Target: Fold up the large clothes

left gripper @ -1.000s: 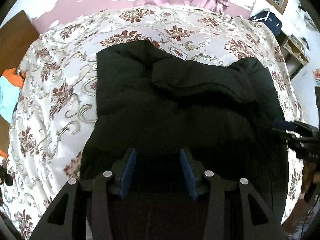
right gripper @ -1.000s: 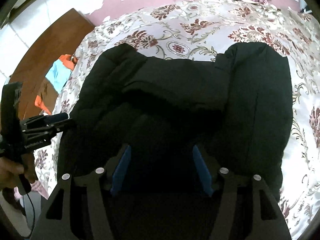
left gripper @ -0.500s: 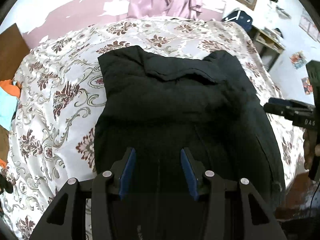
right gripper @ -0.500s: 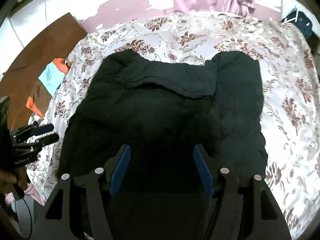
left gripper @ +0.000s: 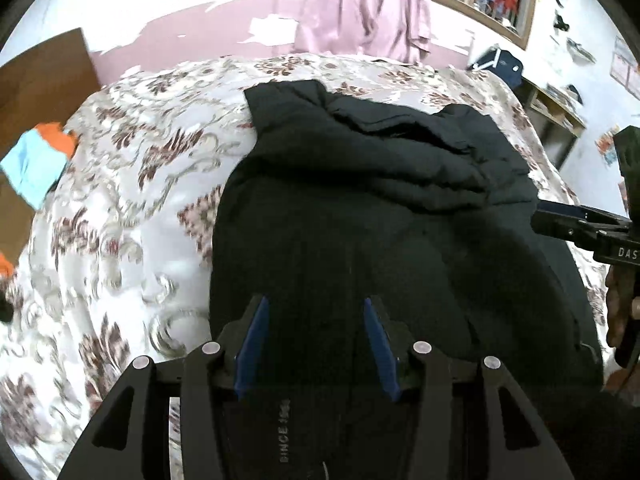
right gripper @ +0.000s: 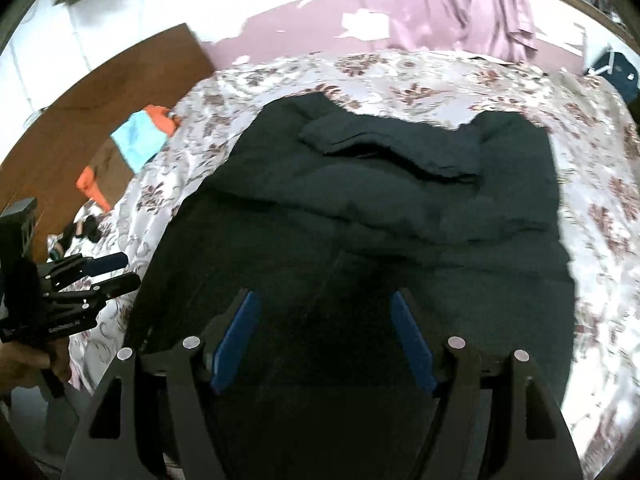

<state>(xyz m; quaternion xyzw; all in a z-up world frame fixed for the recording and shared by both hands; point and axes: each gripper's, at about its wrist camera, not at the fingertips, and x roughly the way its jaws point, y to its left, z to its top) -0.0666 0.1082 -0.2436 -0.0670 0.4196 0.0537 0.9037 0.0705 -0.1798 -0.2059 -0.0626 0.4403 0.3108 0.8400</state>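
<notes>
Black jacket (left gripper: 360,220) lies spread on the floral bedspread (left gripper: 132,184), directly ahead of and below both claws. Left gripper (left gripper: 314,320) hovers over its near hem, pads apart, nothing pinched. Right gripper (right gripper: 326,314) is opening, only jacket fabric beneath.

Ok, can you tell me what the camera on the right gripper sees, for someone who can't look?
A big puffy black jacket lies spread on a bed with a white, maroon-flowered bedspread. The right gripper, with blue pads, is opening above the jacket's near edge, nothing pinched between them. The left gripper is at the left.
</notes>
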